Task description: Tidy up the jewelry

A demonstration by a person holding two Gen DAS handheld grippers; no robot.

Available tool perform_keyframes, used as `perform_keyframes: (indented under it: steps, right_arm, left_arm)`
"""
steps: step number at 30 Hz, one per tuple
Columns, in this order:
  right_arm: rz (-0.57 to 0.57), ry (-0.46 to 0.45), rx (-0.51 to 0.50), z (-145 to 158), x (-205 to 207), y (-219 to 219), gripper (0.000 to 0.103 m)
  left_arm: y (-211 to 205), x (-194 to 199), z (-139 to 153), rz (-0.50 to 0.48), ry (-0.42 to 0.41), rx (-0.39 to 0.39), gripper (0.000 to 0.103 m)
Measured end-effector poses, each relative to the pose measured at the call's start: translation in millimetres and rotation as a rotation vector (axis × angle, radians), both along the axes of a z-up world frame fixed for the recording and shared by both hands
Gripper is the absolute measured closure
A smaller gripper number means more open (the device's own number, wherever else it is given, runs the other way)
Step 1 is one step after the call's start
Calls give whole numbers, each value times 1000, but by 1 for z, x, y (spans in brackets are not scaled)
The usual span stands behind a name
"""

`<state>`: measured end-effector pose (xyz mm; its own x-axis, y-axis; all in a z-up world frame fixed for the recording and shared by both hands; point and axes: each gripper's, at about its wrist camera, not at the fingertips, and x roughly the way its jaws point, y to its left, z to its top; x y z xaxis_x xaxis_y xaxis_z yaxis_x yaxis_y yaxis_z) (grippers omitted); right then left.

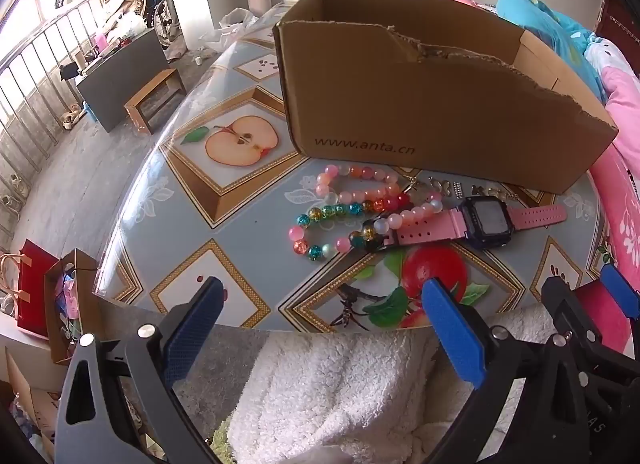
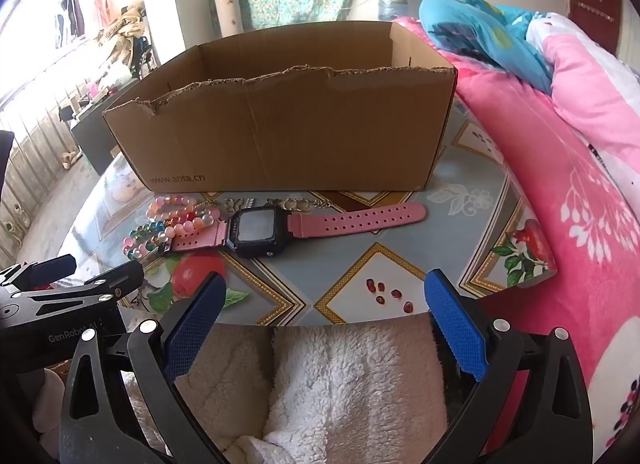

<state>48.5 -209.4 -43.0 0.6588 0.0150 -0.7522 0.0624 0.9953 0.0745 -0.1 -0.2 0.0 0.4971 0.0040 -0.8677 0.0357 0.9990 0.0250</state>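
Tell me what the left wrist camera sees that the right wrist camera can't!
Only the left wrist view shows the red gift bag on the floor and the halved apple print on the tablecloth. Only the right wrist view shows the watch's whole far strap and the red seed print. Both show the cardboard box, pink watch, bead bracelets, and open grippers: left gripper, right gripper.
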Motion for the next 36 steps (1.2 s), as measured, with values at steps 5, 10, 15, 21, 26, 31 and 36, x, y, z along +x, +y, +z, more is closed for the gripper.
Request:
perform_keyframes:
  steps: [5, 10, 15, 21, 26, 31, 36]
  right_arm:
    - [2, 0, -2, 1, -2, 0, 8]
    - [3, 0, -2, 2, -4, -1, 8]
    - [3, -2, -4, 2, -6, 0, 8]
    - [3, -4, -3, 1, -5, 0, 8]
    - [6, -1, -7, 1, -5, 2, 8]
    - [5, 1, -8, 2, -5, 2, 8]
    - [5, 1, -5, 3, -5, 1, 8]
  left_arm:
    - [0, -2, 1, -4, -1, -6, 6]
    - [2, -6, -5, -8, -6, -9, 6]
    - [0, -4, -2, -6, 5, -5, 6]
    - [-1, -1, -3, -8, 14, -5, 6]
    - [-1, 0, -3, -8, 16, -5, 6]
    - [-1, 0, -3, -9, 16, -5, 6]
    - [-2, 0, -3, -8, 17, -5, 6]
